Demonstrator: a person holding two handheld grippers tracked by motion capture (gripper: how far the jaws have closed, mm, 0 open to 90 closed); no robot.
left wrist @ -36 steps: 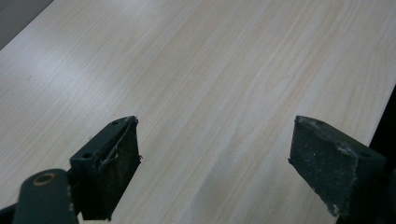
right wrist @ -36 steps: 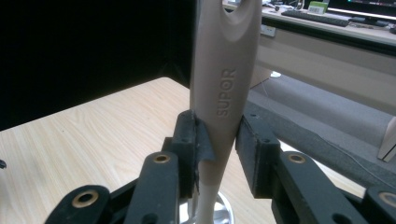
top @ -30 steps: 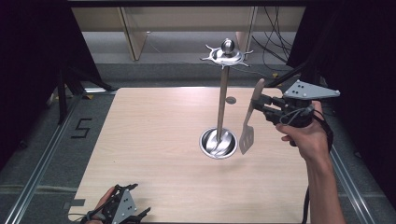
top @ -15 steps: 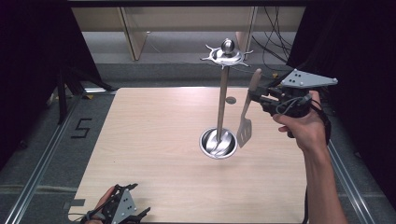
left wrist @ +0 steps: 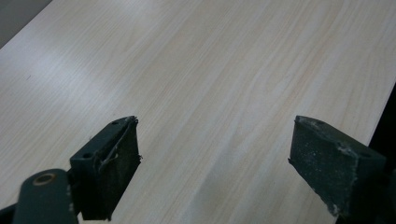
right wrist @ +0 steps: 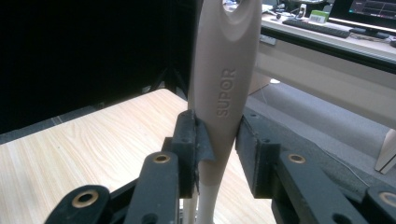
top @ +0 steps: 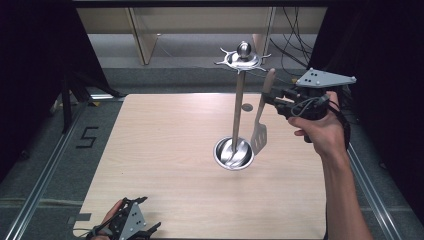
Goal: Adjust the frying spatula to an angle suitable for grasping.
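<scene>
the right gripper (top: 274, 98) clamps the spatula (top: 260, 127) handle, blade hanging beside the rack (top: 239, 105) near the table (top: 165, 150) middle. the left gripper (top: 131, 226) rests at the near left corner, jaws wide apart.

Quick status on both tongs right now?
Left tongs: open, empty, low over the table.
Right tongs: shut on the spatula handle, beside the rack.

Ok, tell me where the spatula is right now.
In the high view the spatula hangs upright at the table's right, clamped in the right tongs, its blade beside the stand's bowl base.
</scene>
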